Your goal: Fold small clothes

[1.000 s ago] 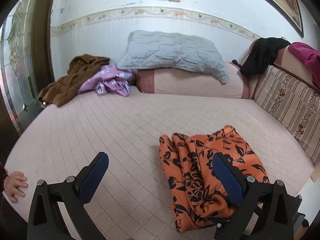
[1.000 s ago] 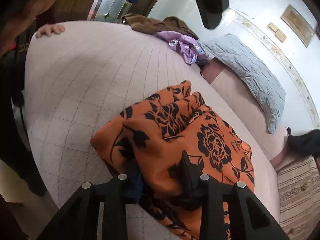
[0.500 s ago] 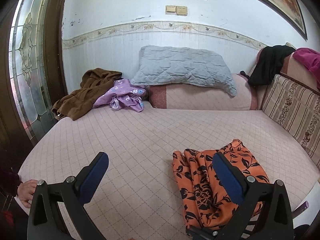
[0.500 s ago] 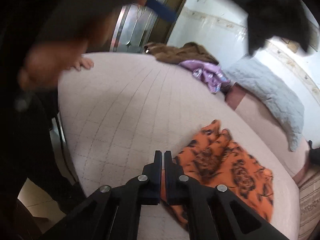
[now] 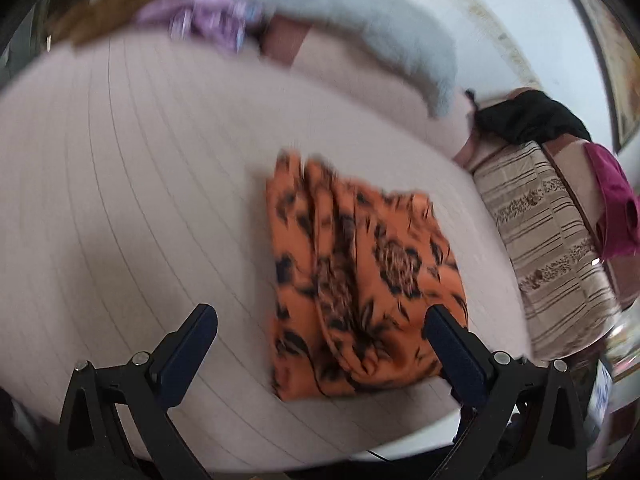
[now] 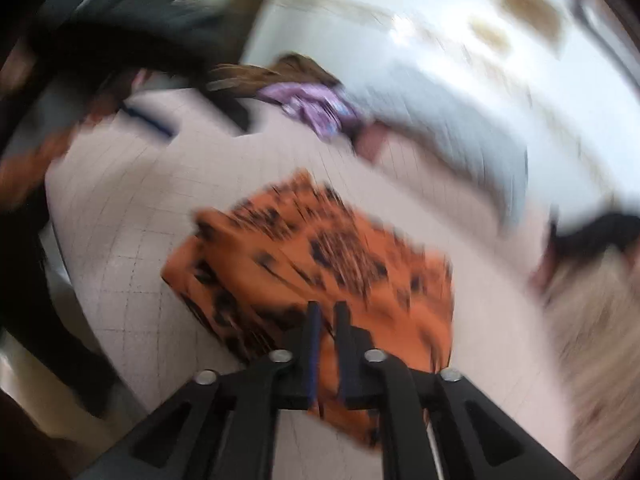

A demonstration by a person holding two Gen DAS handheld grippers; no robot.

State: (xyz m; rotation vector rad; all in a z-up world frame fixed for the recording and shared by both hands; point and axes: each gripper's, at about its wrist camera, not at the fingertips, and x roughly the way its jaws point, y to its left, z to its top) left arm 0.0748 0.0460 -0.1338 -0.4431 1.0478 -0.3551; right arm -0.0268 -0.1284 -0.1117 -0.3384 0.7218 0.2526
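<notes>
We see the orange floral garment (image 5: 360, 280) lying folded on the pink quilted bed (image 5: 140, 200), toward its near edge. Our left gripper (image 5: 320, 336) tilts downward over the garment's near end, fingers spread wide, gripping nothing. Our right gripper (image 6: 326, 312) also angles down at the garment; its fingers have just been opening to a narrow gap. Blur hides whether cloth sits between them.

An orange garment (image 5: 360, 280) with black flowers lies folded and rumpled on the bed.
</notes>
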